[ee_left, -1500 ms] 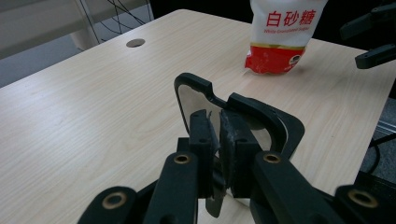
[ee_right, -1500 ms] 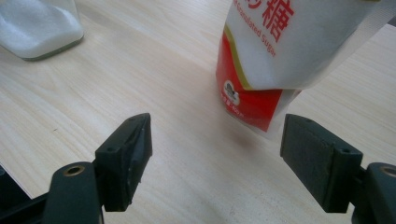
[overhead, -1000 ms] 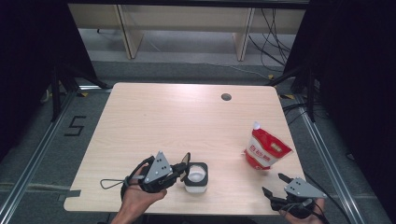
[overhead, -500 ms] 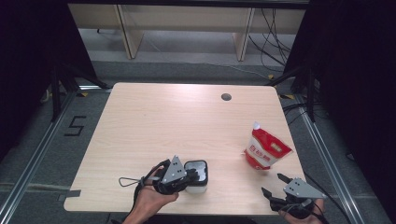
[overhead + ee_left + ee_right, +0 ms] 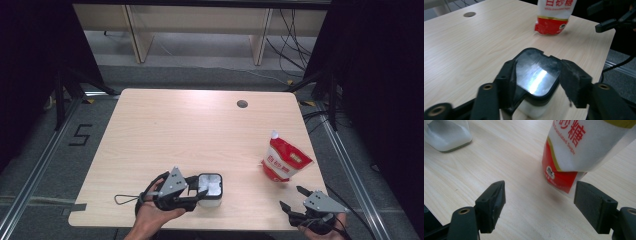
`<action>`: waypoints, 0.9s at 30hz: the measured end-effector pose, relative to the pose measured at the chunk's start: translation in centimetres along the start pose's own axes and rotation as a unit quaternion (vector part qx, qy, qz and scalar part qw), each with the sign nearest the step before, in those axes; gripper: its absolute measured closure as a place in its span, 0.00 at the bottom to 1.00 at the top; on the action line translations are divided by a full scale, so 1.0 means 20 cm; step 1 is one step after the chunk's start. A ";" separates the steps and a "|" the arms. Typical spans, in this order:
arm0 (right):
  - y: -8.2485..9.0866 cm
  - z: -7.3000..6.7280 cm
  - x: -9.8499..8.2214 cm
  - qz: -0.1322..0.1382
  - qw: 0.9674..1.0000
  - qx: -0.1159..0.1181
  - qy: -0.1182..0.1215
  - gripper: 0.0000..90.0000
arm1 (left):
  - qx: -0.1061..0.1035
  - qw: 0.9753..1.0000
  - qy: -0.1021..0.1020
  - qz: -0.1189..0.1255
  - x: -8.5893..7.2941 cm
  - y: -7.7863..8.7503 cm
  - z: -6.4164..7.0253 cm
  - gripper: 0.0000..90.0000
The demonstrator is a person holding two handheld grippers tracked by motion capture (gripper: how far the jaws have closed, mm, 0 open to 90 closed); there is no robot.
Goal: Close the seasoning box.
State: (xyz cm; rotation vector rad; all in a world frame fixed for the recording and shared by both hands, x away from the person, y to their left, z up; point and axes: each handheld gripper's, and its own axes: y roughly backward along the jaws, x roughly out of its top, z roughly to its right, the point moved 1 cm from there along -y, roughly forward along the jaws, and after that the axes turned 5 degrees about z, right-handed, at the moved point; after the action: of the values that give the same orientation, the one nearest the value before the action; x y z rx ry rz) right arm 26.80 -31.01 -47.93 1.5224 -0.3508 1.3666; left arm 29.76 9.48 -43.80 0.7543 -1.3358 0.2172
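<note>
Left hand-held gripper (image 5: 200, 192) newly opened around jar (image 5: 211, 186)

Pale wooden table (image 5: 165, 130) on grey floor (image 5: 200, 75), dark surroundings.

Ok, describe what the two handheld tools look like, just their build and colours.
The black left tool has two jaws, a grey three-cornered plate on top and a thin dark cable looping behind. Its jaw arms carry brass-coloured screw holes and matte, rough-looking black pads. The black right tool has the same build, with its own grey plate.

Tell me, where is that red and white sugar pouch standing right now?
In the high view the sugar pouch stands on the table's right side, just beyond the right gripper.
</note>
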 end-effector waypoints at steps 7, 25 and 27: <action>0.00 0.00 0.00 0.000 1.000 0.001 0.006 0.29 | 0.033 0.999 0.024 -0.016 -0.12 0.17 -0.06 0.36; -0.01 -0.01 0.00 -0.004 1.000 0.007 0.015 0.29 | 0.056 0.996 0.055 -0.045 -0.38 0.27 -0.11 0.26; -0.01 -0.01 0.00 -0.006 1.000 0.009 0.009 0.29 | 0.057 0.995 0.055 -0.052 -0.39 0.27 -0.10 0.24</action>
State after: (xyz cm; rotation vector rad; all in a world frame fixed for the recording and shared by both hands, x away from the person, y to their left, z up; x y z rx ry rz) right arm 26.86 -30.71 -48.05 1.5235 -0.3185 1.3778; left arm 26.40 16.82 -49.20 0.8929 -1.1829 0.2490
